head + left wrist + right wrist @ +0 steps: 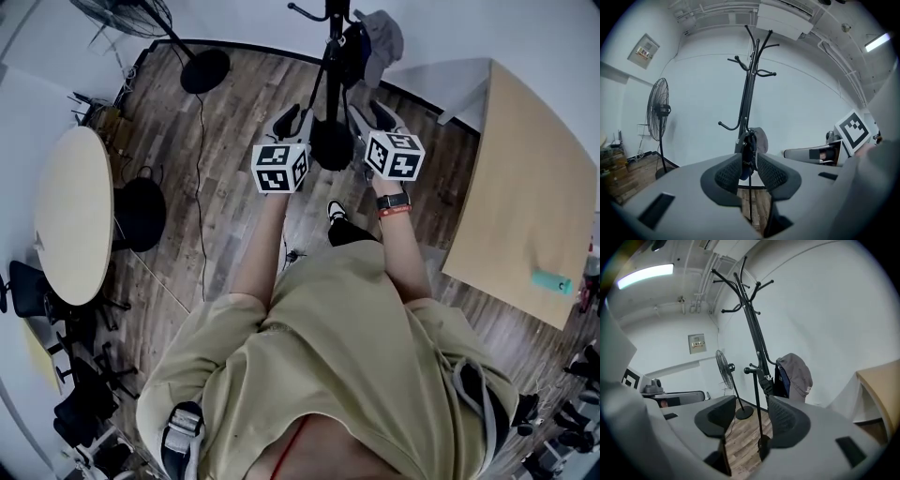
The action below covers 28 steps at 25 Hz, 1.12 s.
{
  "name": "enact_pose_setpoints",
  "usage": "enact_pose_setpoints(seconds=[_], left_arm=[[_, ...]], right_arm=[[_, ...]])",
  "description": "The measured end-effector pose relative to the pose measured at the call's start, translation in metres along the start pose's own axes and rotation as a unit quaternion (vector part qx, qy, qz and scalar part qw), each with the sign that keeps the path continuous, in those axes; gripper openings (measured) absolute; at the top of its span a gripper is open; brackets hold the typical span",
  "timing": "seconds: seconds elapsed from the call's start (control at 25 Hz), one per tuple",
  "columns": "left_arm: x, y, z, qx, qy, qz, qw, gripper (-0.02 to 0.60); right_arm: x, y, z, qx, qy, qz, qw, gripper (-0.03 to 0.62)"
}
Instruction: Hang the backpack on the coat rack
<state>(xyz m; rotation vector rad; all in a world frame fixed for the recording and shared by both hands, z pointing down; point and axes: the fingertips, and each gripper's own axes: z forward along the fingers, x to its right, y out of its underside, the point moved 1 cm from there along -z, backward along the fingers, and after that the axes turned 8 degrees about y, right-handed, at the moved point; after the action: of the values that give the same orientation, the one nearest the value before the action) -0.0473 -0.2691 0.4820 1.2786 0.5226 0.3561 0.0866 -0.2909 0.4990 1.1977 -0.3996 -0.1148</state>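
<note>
**A:** Backpack point(380, 37) first: where does it sit in the head view?

**B:** It sits up on the coat rack point(334, 47), on the far side of the pole and clear of the floor point(234, 112). The left tool point(292, 120) and right tool point(373, 114) hover on the near side of the rack. One is on either side of its round base point(331, 145), and neither touches it.

**A:** And the left gripper view?

**B:** The left tool's jaws stand slightly apart with nothing pinched between them. Through the gap I see the backpack point(757, 140) beyond, hanging low on the rack. The upper hooks point(761, 72) are bare.

**A:** What about the right gripper view?

**B:** The right tool's jaws are well apart. Only the rack's thin lower pole and the wooden floor show between them. The backpack point(794, 373) hangs just right of the pole, with its grey body facing outward and a dark panel against the rack. I judge that the rack carries its weight, so neither tool needs to grip it.

**A:** Is the job done, then?

**B:** It looks that way to me. Empty, parted jaws fit a load already handed over to the rack. How securely the strap sits on its hook I can't make out.
</note>
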Motion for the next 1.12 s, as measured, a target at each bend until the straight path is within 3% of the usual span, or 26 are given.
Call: enact_pose_setpoints(seconds=[0.36,0.6,1.12], left_arm=[[0.036,0.004,-0.082,0.031,-0.015,0.013,0.9993,0.078],[0.047,0.016,-0.131,0.051,-0.030,0.016,0.9981,0.042],[0.063,0.015,-0.175,0.074,-0.011,0.033,0.9966,0.025]], right_arm=[[-0.032,0.014,-0.081,0.042,0.030,-0.015,0.999,0.188],[-0.062,0.032,-0.126,0.059,0.038,-0.033,0.997,0.106],[-0.090,0.039,-0.164,0.091,0.037,-0.026,0.995,0.022]])
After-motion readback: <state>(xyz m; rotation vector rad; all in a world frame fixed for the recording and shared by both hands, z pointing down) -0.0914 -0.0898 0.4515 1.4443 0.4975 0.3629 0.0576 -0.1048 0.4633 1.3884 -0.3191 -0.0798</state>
